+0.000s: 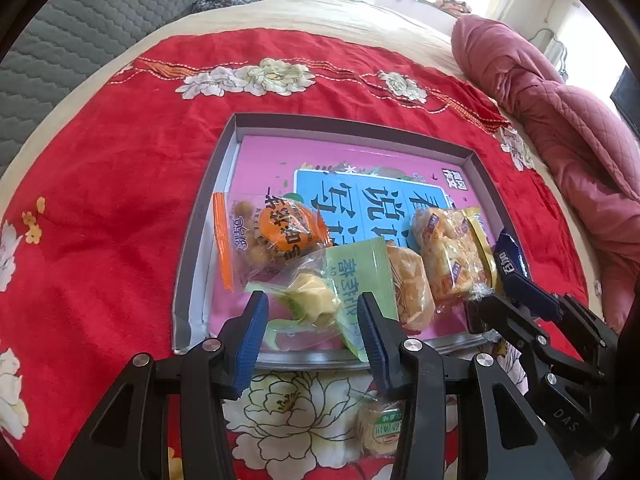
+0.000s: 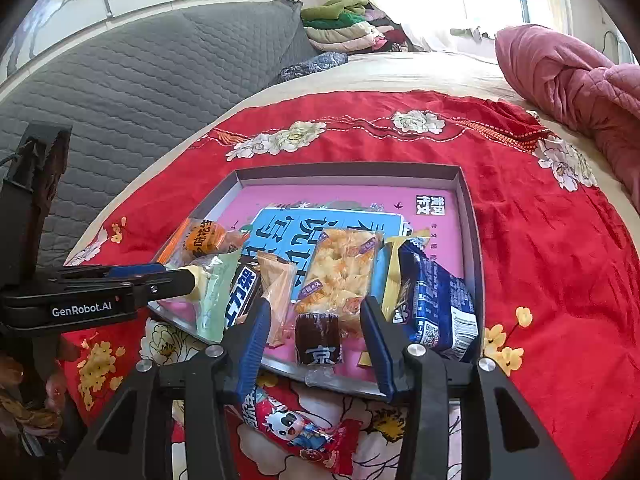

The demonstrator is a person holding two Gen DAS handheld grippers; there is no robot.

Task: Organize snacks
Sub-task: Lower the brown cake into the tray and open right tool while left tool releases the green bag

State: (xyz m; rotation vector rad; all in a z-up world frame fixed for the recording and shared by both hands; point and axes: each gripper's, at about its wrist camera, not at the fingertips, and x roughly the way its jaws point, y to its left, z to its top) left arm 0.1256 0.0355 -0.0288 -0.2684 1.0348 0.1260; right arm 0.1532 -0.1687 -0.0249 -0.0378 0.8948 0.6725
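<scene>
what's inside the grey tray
The tray holds a pink sheet with a blue panel, largely covered by snack packets: orange, green, yellow crackers, dark blue. The print beneath them is hidden.

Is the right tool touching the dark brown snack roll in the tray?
Apart. The right wrist view shows the dark brown roll lying between the right tool's open fingers, with pink tray floor visible on both sides.

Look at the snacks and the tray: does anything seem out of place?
Yes. Two snacks lie outside the tray, on the red cloth by its near edge: a red packet and a round green-labelled cookie pack. The others are piled inside.
</scene>
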